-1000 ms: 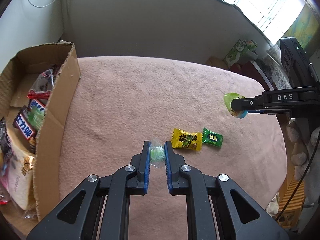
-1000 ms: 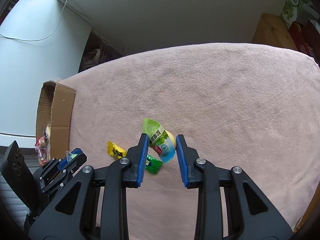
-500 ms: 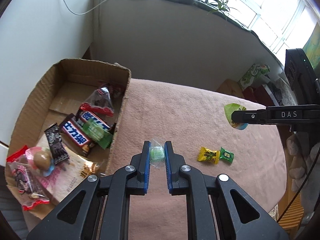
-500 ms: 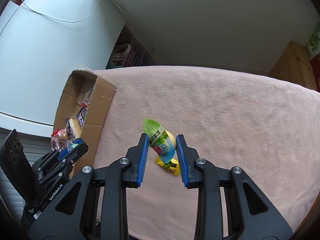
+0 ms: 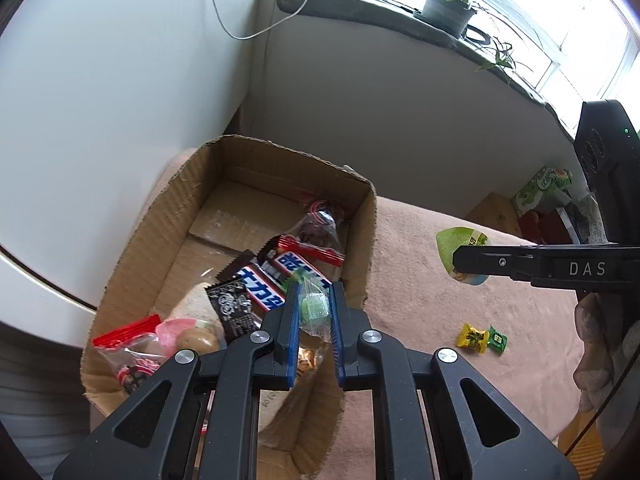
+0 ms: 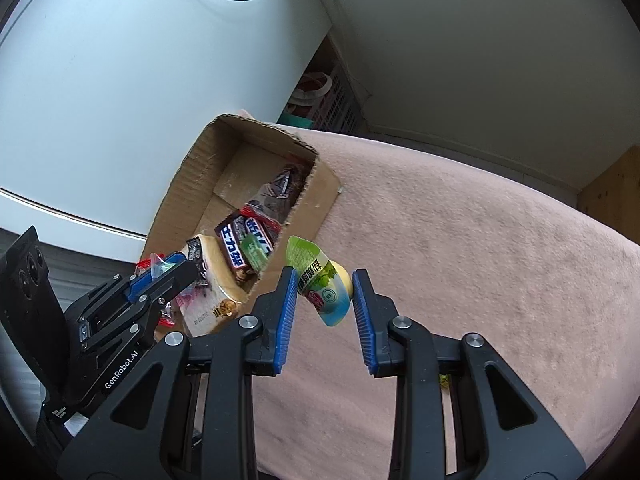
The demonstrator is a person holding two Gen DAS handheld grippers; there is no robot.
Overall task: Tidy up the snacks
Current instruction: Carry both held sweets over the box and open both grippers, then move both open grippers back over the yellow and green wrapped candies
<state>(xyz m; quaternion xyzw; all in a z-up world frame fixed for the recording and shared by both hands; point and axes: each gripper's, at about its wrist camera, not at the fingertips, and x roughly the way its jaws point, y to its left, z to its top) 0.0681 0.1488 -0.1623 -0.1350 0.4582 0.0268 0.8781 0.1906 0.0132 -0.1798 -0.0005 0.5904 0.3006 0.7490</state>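
Observation:
My left gripper (image 5: 315,304) is shut on a small clear-wrapped green candy (image 5: 315,309) and holds it above the near right corner of the open cardboard box (image 5: 362,240), which holds several snacks. My right gripper (image 6: 325,284) is shut on a green and yellow jelly cup (image 6: 326,285) above the pink cloth, just right of the box (image 6: 320,196). The right gripper also shows in the left wrist view (image 5: 460,262), holding the cup (image 5: 456,240). A yellow candy (image 5: 473,337) and a green candy (image 5: 497,338) lie on the cloth.
The table is covered with a pink cloth (image 6: 460,240). A white wall stands behind the box (image 5: 100,100). A windowsill with potted plants (image 5: 452,8) runs at the back. Boxes and clutter (image 5: 540,192) sit beyond the table's far right edge.
Both grippers have moved left toward the box with their snacks still held. My left gripper now hangs over the box's corner; the two candies on the cloth are left behind at right.

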